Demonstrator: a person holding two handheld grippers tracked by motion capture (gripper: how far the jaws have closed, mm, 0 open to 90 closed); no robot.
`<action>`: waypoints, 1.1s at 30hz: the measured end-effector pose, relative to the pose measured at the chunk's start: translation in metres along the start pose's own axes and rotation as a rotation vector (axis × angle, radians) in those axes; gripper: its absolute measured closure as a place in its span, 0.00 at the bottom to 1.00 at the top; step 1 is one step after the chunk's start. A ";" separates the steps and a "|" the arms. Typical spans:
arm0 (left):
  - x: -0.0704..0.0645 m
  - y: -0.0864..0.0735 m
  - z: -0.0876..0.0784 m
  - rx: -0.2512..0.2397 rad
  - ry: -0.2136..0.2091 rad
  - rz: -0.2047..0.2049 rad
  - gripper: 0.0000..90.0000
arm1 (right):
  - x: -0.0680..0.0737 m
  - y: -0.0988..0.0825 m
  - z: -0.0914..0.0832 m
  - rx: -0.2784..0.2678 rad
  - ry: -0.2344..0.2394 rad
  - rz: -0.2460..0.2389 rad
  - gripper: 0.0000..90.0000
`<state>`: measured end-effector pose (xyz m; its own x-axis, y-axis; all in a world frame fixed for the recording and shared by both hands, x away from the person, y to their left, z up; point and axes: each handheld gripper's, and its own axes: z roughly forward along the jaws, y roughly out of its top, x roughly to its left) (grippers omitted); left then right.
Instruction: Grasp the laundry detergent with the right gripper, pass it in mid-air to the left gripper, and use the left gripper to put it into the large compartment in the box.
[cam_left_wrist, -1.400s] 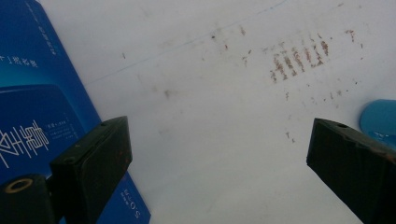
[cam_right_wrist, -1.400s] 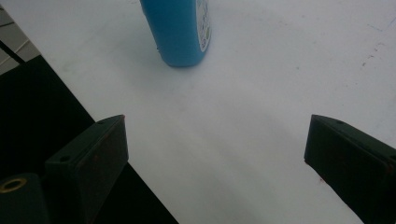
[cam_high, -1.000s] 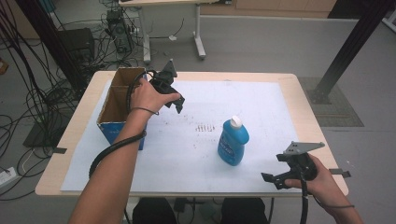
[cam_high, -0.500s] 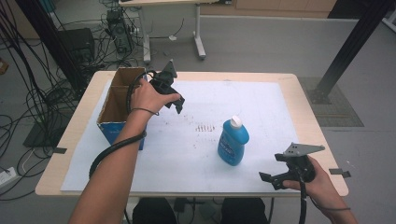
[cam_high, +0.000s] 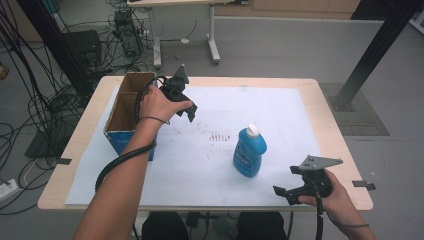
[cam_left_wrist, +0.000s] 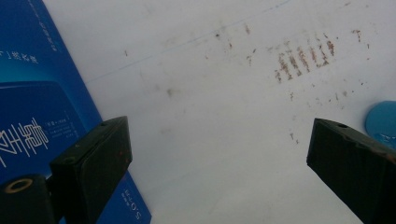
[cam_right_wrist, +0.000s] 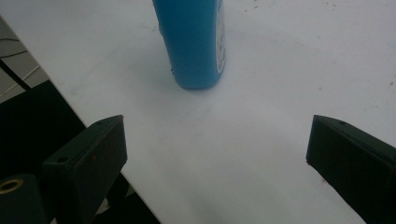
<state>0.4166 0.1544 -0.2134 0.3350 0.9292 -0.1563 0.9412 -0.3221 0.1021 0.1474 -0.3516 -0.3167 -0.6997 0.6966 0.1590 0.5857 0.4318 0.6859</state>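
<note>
Glossy blue plastic bottle (cam_high: 249, 151), cardboard box (cam_high: 123, 116)

Blue bottle (cam_high: 249, 152) — white cap, upright — on white sheet (cam_high: 280, 115)

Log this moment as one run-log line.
left gripper: open, raised beside cardboard box | right gripper: open, near table edge, facing blue bottle | bottle: upright, untouched on white sheet

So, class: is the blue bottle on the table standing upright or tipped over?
Upright. The blue bottle stands on its base on the white sheet, white cap on top; the right gripper view shows its base flat on the sheet.
</note>
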 end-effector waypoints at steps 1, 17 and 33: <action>0.000 0.000 0.000 0.001 0.001 0.000 0.08 | 0.001 0.000 0.001 -0.003 -0.002 0.002 0.05; 0.004 -0.003 0.003 0.001 -0.004 -0.007 0.08 | 0.008 -0.002 0.013 -0.033 0.004 -0.022 0.04; 0.004 -0.004 0.003 -0.001 -0.004 -0.008 0.08 | 0.011 -0.002 0.020 -0.050 0.004 -0.036 0.04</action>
<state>0.4146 0.1593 -0.2173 0.3278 0.9309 -0.1615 0.9437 -0.3146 0.1023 0.1467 -0.3328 -0.3306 -0.7219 0.6784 0.1365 0.5390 0.4276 0.7257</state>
